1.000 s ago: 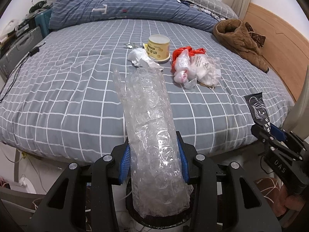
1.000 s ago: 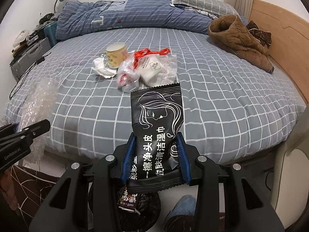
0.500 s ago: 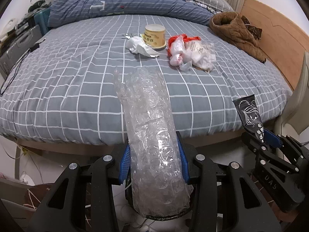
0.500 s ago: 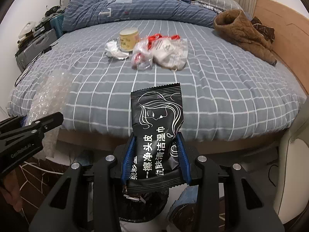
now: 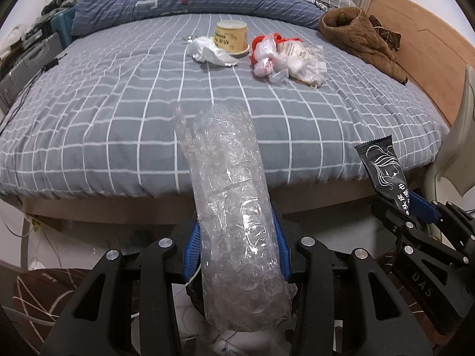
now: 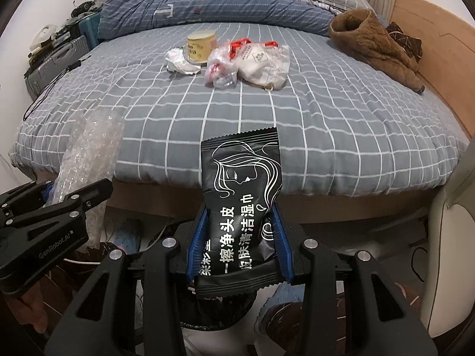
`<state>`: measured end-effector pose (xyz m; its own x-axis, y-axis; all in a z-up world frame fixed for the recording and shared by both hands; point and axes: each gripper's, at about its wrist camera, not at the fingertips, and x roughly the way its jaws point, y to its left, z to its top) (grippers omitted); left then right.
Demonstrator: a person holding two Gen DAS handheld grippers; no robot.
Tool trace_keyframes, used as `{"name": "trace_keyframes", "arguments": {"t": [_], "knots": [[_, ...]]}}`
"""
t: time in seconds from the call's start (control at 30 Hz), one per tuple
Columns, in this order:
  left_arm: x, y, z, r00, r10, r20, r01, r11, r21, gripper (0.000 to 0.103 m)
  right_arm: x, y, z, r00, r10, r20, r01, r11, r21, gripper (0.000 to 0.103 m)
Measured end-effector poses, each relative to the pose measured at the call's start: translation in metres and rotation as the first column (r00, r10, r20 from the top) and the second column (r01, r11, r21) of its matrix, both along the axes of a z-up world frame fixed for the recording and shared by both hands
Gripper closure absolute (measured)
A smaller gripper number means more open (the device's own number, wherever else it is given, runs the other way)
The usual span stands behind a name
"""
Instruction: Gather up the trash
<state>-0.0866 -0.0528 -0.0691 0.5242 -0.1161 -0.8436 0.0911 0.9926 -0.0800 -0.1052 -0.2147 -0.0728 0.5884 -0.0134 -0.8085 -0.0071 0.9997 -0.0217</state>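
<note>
Grey checked bed [image 5: 118, 112] carries a yellow paper cup [image 5: 231, 37], crumpled white tissue [image 5: 207, 53] and clear plastic bags [image 5: 285, 56]; left tool [image 5: 236, 247] clamps a clear bubble-wrap roll [image 5: 234, 207], right tool [image 6: 240, 243] a black wipe sachet [image 6: 242, 195].

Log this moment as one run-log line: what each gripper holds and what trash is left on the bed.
left gripper: shut on bubble wrap roll | right gripper: shut on black wipe packet | left on bed: paper cup, crumpled tissue, plastic bags

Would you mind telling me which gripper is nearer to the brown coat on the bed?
Right. The right gripper is off the bed's foot on the brown coat's side; the left gripper is farther over, away from it.
</note>
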Motion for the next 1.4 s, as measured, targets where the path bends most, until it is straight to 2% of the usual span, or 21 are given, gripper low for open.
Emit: {"name": "trace_keyframes", "arguments": {"t": [0.27,0.5,0.6,0.83,1.2,1.33,1.4], "knots": [[-0.007,0.004,-0.036,0.997,0.008,-0.073,-0.009,1.000,-0.009,0.062,-0.006,0.001,-0.036,0.998,-0.010,-0.062,0.011,1.000,0.009,0.063],[-0.008,0.007,-0.059,0.994,0.016,-0.107,-0.018,1.000,-0.016,0.062,-0.001,-0.005,-0.065,0.993,-0.032,-0.109,0.034,0.999,0.012,0.063],[-0.007,0.002,-0.071,0.994,0.003,-0.112,-0.002,1.000,0.003,0.062,0.002,-0.010,-0.074,0.991,-0.046,-0.124,0.049,0.999,0.019,0.063],[-0.002,-0.009,-0.105,0.983,-0.021,-0.182,0.019,1.000,-0.015,0.062,0.007,-0.022,-0.090,0.986,-0.067,-0.151,0.072,0.997,0.026,0.063],[0.007,-0.030,-0.127,0.973,-0.066,-0.221,0.061,0.998,-0.030,0.061,0.010,-0.034,-0.105,0.978,-0.090,-0.186,0.094,0.996,0.010,0.063],[0.007,-0.029,-0.133,0.971,-0.066,-0.230,0.061,0.998,-0.029,0.054,0.012,-0.033,-0.108,0.977,-0.090,-0.194,0.094,0.996,0.012,0.063],[0.007,-0.027,-0.133,0.971,-0.064,-0.232,0.058,0.998,-0.032,0.042,0.013,-0.031,-0.110,0.977,-0.086,-0.197,0.090,0.996,0.012,0.063]]}}
